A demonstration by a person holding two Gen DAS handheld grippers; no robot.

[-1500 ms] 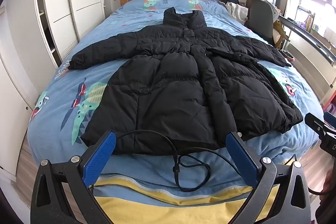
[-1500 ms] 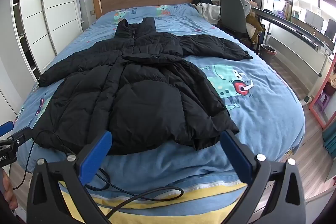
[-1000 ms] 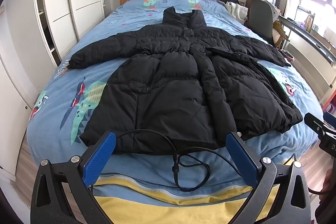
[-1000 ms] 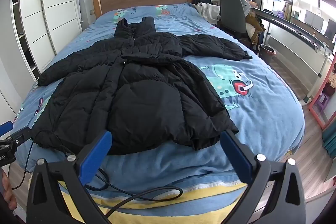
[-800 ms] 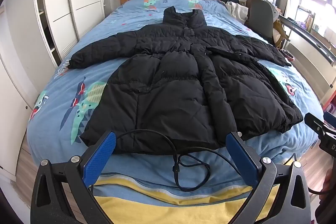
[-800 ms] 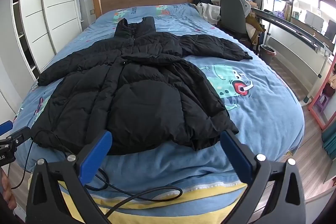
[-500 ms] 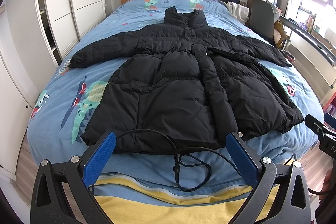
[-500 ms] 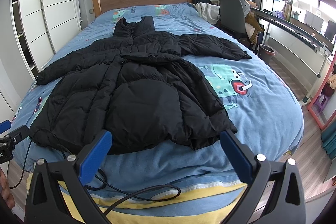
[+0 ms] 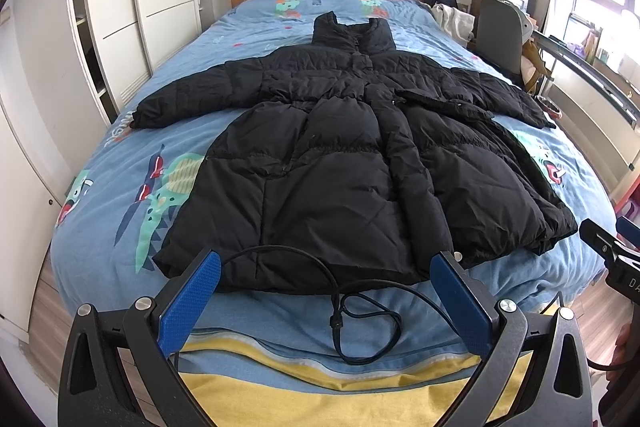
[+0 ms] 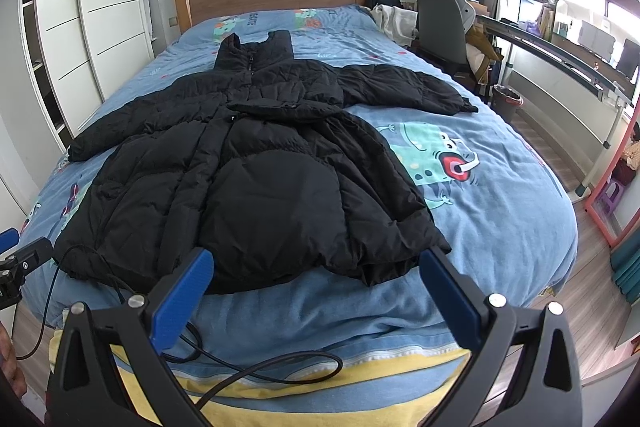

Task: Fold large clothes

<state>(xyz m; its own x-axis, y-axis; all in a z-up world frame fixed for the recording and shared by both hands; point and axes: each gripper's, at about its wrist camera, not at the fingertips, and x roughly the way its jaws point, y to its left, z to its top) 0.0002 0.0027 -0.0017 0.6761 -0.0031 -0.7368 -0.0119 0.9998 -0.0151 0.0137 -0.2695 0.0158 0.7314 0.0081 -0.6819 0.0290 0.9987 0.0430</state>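
A long black puffer coat [image 9: 344, 155] lies spread flat on the blue bed [image 9: 120, 163], collar toward the headboard, sleeves out to both sides; it also shows in the right wrist view [image 10: 256, 171]. My left gripper [image 9: 326, 291] is open and empty, held above the foot of the bed just short of the coat's hem. My right gripper [image 10: 316, 283] is open and empty, near the hem's right corner. Each gripper shows at the edge of the other's view.
A black cable [image 9: 360, 311] loops on the bedding by the hem and trails across the yellow bed edge [image 10: 256, 367]. White wardrobes [image 9: 120, 7] stand on the left. A grey chair [image 10: 444, 23], desk and bin [image 10: 507, 101] stand on the right.
Both views have shifted very slightly; the coat, cable and grippers' jaws are as before.
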